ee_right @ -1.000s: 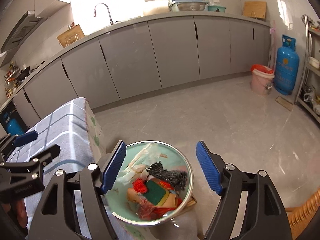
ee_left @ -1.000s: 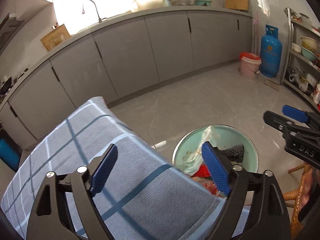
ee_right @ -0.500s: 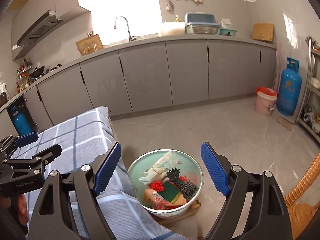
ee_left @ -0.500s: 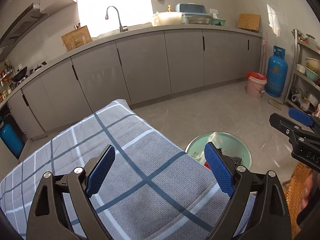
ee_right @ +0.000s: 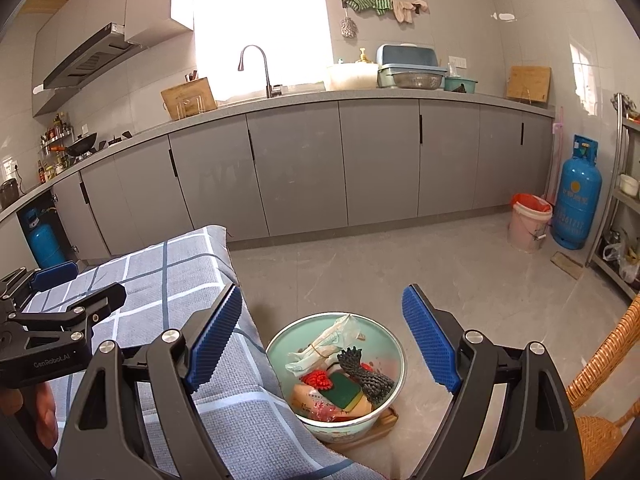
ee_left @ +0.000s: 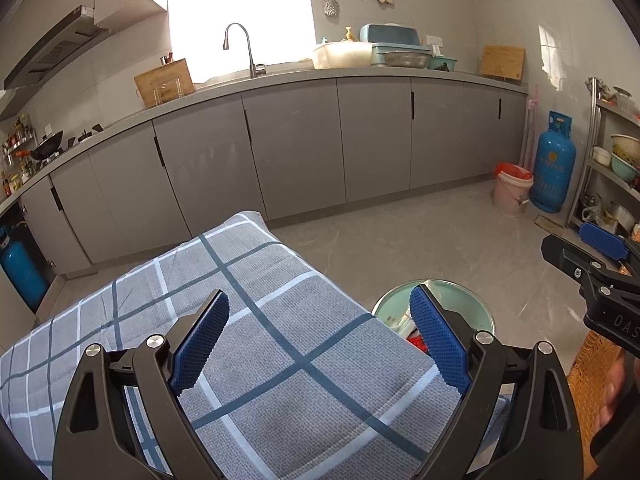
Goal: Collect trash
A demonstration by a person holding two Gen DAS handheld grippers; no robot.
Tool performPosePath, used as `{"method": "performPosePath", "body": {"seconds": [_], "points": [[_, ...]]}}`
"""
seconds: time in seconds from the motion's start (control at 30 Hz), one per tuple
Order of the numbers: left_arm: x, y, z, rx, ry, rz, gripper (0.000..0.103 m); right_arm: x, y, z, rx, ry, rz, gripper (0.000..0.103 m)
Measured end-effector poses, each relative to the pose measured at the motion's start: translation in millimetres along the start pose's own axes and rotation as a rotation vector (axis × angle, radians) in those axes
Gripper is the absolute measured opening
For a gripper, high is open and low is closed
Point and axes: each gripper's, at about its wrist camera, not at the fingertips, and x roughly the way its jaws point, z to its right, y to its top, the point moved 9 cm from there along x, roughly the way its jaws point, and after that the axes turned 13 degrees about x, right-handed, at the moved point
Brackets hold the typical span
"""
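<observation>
A pale green basin [ee_right: 382, 330] stands on the floor beside the table, partly hidden by the table edge in the left wrist view [ee_left: 476, 304]. In it lie a crumpled white wrapper [ee_right: 324, 344], a black knitted piece [ee_right: 366, 374], a green sponge [ee_right: 346, 390] and red scraps [ee_right: 316, 379]. My right gripper [ee_right: 322, 340] hangs open above the basin with nothing between its fingers. My left gripper [ee_left: 320, 340] is open too, held empty over the checked cloth [ee_left: 280, 344]. Each gripper shows at the edge of the other's view.
The grey and blue checked cloth covers a table [ee_right: 168, 280] left of the basin. A wicker chair [ee_right: 600, 380] stands at the right. Farther off are grey cabinets [ee_right: 300, 168], a pink bucket [ee_right: 528, 222], a blue gas cylinder [ee_right: 576, 196] and a metal shelf rack [ee_left: 612, 168].
Both grippers have risen and drawn back from the basin, so it looks smaller and lower now. The right gripper's jaws stand a little wider than a second ago. Nothing was picked up.
</observation>
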Motion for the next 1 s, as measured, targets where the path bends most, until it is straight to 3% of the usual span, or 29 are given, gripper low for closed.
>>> {"method": "performPosePath", "body": {"seconds": [1.0], "points": [[-5,-3,-14,-0.021,0.017,0.008,0.094,-5,2,-15,-0.019,0.019,0.009,0.082]]}}
